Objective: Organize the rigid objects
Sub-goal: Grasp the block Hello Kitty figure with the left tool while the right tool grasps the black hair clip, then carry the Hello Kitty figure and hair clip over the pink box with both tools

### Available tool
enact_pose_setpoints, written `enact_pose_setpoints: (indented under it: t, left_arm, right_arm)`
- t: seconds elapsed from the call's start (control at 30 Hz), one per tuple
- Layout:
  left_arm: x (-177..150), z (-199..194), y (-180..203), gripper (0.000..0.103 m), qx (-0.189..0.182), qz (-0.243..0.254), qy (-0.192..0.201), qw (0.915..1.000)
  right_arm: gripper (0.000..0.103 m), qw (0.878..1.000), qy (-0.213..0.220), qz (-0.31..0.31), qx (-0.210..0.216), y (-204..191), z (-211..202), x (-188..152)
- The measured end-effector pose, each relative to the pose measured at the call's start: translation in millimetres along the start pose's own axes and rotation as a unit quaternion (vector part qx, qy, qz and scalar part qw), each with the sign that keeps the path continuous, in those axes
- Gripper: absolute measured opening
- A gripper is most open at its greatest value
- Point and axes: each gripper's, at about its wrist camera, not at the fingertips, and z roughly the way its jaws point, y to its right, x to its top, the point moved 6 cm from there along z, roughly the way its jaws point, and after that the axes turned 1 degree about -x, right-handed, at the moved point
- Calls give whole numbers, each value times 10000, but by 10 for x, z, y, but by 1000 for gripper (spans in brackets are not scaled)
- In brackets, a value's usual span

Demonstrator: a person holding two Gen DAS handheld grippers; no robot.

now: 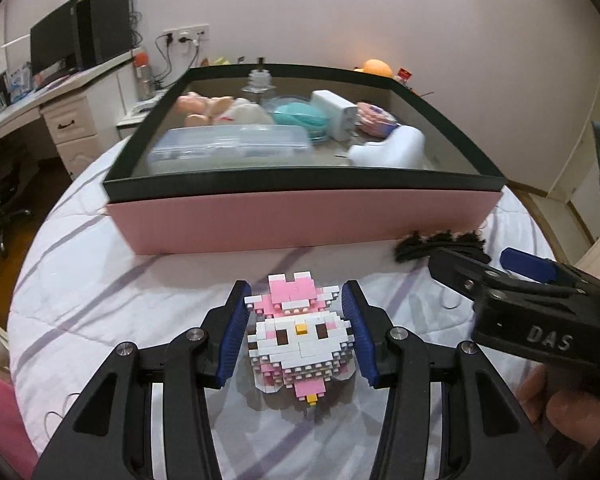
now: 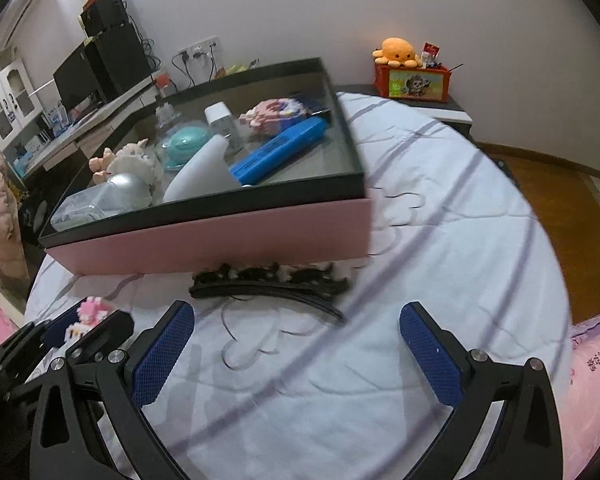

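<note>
Low in the left view, between blue ribbed pads of left claw [image 1: 296, 332], spread just beside it: studded pink-and-white brick figure [image 1: 298, 336] lying on quilted bed [image 1: 100, 292]. Right view only: right claw [image 2: 296, 356] spread wide over bare quilt, curved black hair clip [image 2: 268, 284] against pink box [image 2: 220, 240].

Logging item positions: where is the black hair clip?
The black hair clip lies on the bedspread just before the pink box, ahead of the open right gripper.
</note>
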Motion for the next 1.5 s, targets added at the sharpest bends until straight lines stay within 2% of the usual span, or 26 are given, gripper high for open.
enact_pose_setpoints:
  t: [0.13, 0.4, 0.43, 0.63, 0.9, 1.03, 1.23, 1.33, 1.5]
  left_arm:
    - [-25, -14, -89, 48, 74, -34, 5, 10000]
    - [-34, 17, -121, 48, 58, -81, -5, 10000]
    - [-35, 14, -124, 48, 53, -82, -3, 10000]
    - [-44, -48, -142, 48, 86, -81, 38, 9999]
    - [35, -337, -206, 48, 115, -78, 277, 9995]
    - [232, -554, -235, 48, 97, -54, 548, 9984]
    - [797, -820, -311, 48, 72, -36, 1065, 9943]
    - [1073, -864, -334, 48, 72, -24, 1251, 9921]
    - [1409, -747, -364, 48, 61, -49, 1328, 9911]
  right_arm:
    - [103, 9998, -120, -4, -148, -97, 110, 9]
    - [102, 9960, -109, -370, -801, -207, 231, -17]
    - [98, 9961, -81, -377, -790, -212, 215, -17]
    - [97, 9987, 96, -232, -453, -170, 82, -48]
    - [97, 9990, 376, -200, -135, -182, -369, -82]
    - [97, 9977, 643, -211, 82, -273, -645, 72]
    - [98, 9914, 1185, -435, 356, -463, -1041, 567]
    - [98, 9890, 1322, -514, 428, -536, -1071, 791]
    - [98, 9876, 1389, -609, 409, -645, -935, 1149]
